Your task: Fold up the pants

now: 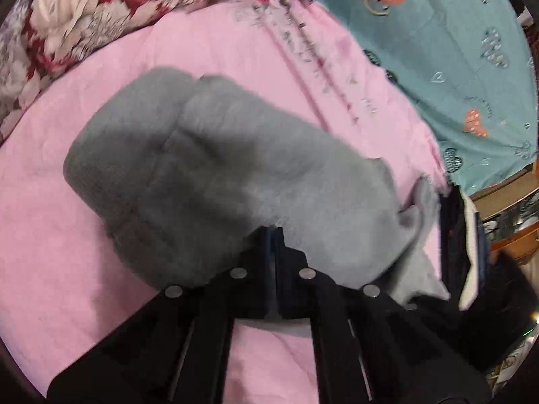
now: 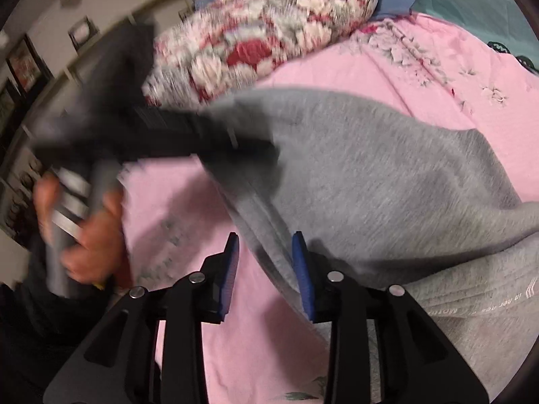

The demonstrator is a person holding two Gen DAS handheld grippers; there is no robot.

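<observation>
Grey sweatpants (image 1: pixel 215 175) lie partly folded on a pink bedsheet (image 1: pixel 50 235). My left gripper (image 1: pixel 271 232) is shut on an edge of the pants and holds the cloth lifted. In the right wrist view the pants (image 2: pixel 387 181) drape from the left gripper (image 2: pixel 269 149) down to the bed. My right gripper (image 2: pixel 264 245) is open, its blue pads (image 2: pixel 299 269) either side of a hanging fold of the pants. The right gripper (image 1: pixel 451 235) shows dimly at the right edge of the left wrist view.
A red and white floral quilt (image 2: pixel 269 23) lies bunched at the back. A teal patterned sheet (image 1: pixel 454 50) covers the far right of the bed. The person's hand (image 2: pixel 84 235) holds the left gripper's handle. Wooden furniture (image 1: pixel 505 202) stands beside the bed.
</observation>
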